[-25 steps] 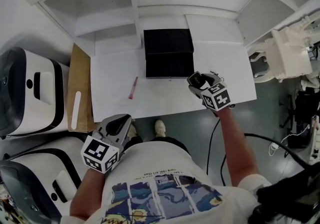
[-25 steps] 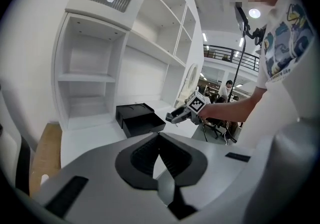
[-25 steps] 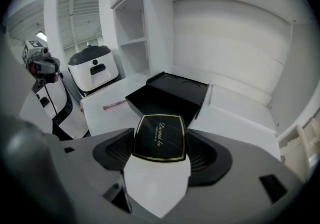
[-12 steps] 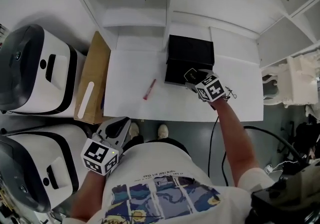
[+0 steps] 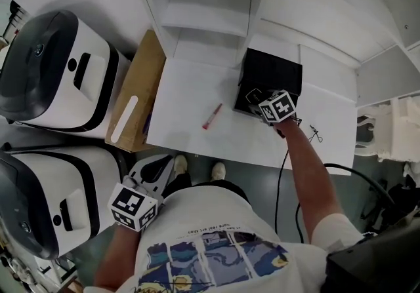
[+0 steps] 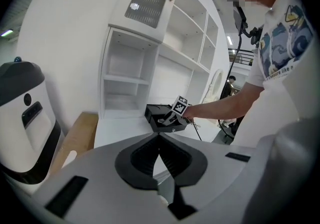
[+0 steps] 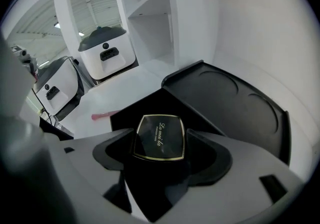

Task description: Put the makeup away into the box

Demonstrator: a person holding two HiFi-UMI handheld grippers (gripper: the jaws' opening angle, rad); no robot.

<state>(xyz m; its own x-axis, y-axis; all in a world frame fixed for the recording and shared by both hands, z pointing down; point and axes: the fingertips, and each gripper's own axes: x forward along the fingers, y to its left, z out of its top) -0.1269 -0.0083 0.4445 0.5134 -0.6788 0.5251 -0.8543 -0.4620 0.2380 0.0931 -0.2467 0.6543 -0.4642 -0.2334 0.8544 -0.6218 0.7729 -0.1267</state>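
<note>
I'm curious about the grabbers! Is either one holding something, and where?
The right gripper pinches the black compact by its two side edges above the box. The left gripper's jaws are shut, empty.

- My head camera looks steeply down over the black box (image 5: 272,72).
- My left gripper (image 6: 160,140) camera faces that box from afar.
- My right gripper (image 7: 159,143) camera looks into it, close.

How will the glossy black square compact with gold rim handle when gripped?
The glossy black square compact looks rigid, so probably won't flex. Its shiny lid may slip under a light pinch. Flat and low, it should rest stably in the open black box, not roll.
</note>
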